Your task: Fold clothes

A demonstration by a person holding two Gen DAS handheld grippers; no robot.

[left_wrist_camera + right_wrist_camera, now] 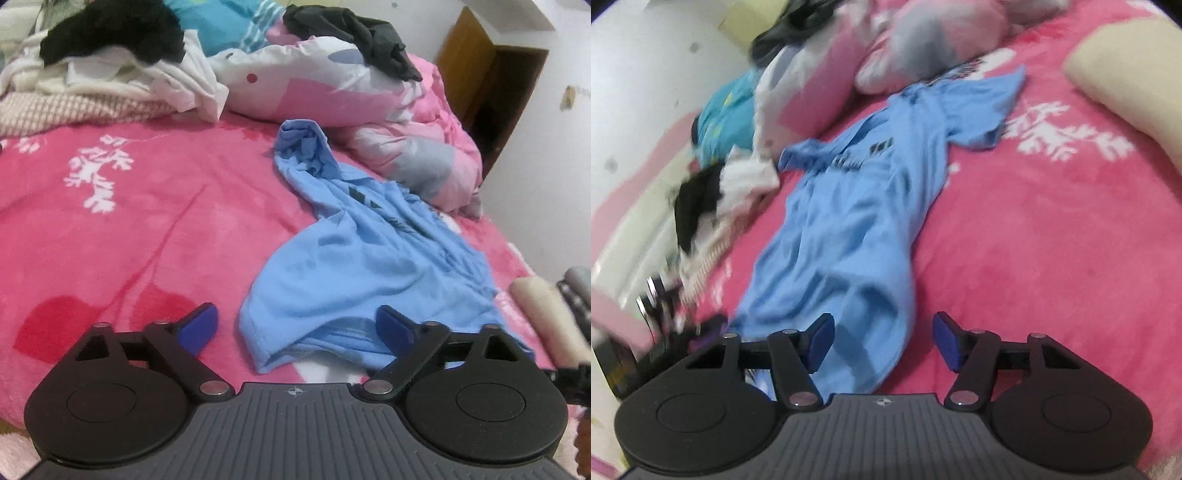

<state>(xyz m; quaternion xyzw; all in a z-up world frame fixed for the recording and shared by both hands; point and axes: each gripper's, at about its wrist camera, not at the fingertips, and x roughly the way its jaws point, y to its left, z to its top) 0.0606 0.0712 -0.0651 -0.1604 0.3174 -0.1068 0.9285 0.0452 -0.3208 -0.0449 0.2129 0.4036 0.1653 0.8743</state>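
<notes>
A light blue T-shirt [369, 258] lies crumpled and stretched out on the pink bedspread [129, 221], its hem nearest me. My left gripper [295, 328] hovers low over that hem with jaws open; the right blue pad [393, 328] sits over the cloth, the left pad over bare blanket. In the right wrist view the same shirt [849, 221] runs away from me over the bedspread [1034, 258]. My right gripper [884, 341] is open, with the shirt's near corner lying between its pads and not pinched.
A heap of white and black clothes [110, 66] and a pink-white quilt [332, 92] with a dark garment [369, 40] fill the far side. A wooden cabinet [491, 92] stands at the wall. A cream pillow [1126, 92] lies right; folded items [546, 314] sit at the bed edge.
</notes>
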